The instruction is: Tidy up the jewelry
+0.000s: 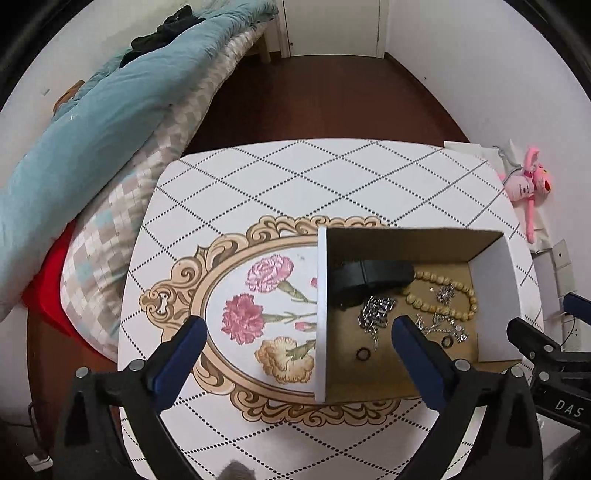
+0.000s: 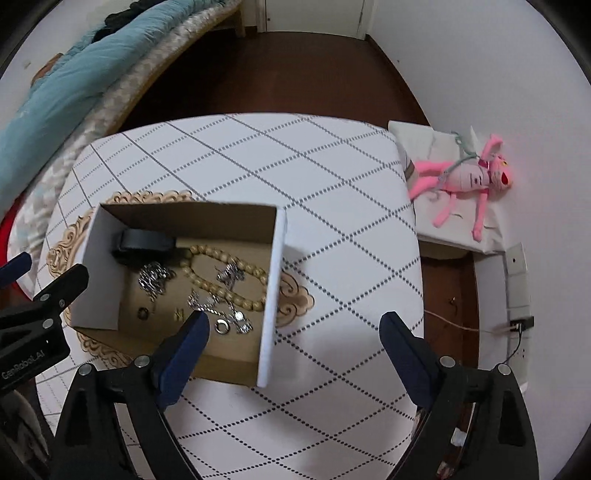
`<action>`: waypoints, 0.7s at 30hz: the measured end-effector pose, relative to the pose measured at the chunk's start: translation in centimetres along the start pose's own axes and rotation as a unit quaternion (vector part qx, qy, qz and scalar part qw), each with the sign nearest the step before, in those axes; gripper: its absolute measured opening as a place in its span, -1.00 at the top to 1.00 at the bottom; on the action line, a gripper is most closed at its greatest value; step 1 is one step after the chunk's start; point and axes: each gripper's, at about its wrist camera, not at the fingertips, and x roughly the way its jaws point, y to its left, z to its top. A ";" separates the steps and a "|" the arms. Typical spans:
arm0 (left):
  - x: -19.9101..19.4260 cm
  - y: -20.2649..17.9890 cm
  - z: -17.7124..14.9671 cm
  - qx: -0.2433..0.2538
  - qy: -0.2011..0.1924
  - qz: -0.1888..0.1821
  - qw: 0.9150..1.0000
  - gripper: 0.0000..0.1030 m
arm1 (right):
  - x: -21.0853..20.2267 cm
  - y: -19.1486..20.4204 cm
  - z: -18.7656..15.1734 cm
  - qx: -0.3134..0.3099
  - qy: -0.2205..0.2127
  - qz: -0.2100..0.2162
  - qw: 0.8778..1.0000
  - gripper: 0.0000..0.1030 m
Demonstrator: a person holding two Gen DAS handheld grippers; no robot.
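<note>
A white tabletop (image 1: 332, 177) with a dotted diamond grid and a gold-framed oval of painted carnations (image 1: 258, 306) stands on a dark brown wooden floor (image 1: 332, 99). To its left is a bed with a rumpled teal quilt (image 1: 92, 129) over a checked grey-and-beige cover (image 1: 122, 236), dark clothing (image 1: 166, 29) lying on top. To the right, a pink plush toy (image 2: 469, 181) lies on a white cloth by the wall, near a white closed door (image 1: 332, 26).

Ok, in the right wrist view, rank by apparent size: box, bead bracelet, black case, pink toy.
1. box
2. pink toy, though it lies farther away
3. bead bracelet
4. black case, partly hidden by the box wall
</note>
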 end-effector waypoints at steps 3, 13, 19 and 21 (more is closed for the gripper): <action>0.1 0.0 -0.4 -0.003 0.001 0.001 1.000 -0.99 | 0.4 0.0 -0.4 0.006 -0.001 -0.001 1.000 -0.98; -1.7 0.7 -1.5 -0.022 -0.015 0.006 1.000 -0.99 | 0.1 0.1 -1.3 0.020 -0.014 0.000 1.000 -0.99; -5.1 0.9 -2.5 -0.032 -0.042 0.005 0.999 -0.99 | -2.9 0.0 -2.7 0.025 -0.045 -0.005 0.999 -0.98; -6.5 1.0 -2.9 -0.035 -0.052 0.001 0.998 -0.99 | -4.4 -0.1 -3.3 0.029 -0.059 -0.004 0.998 -0.99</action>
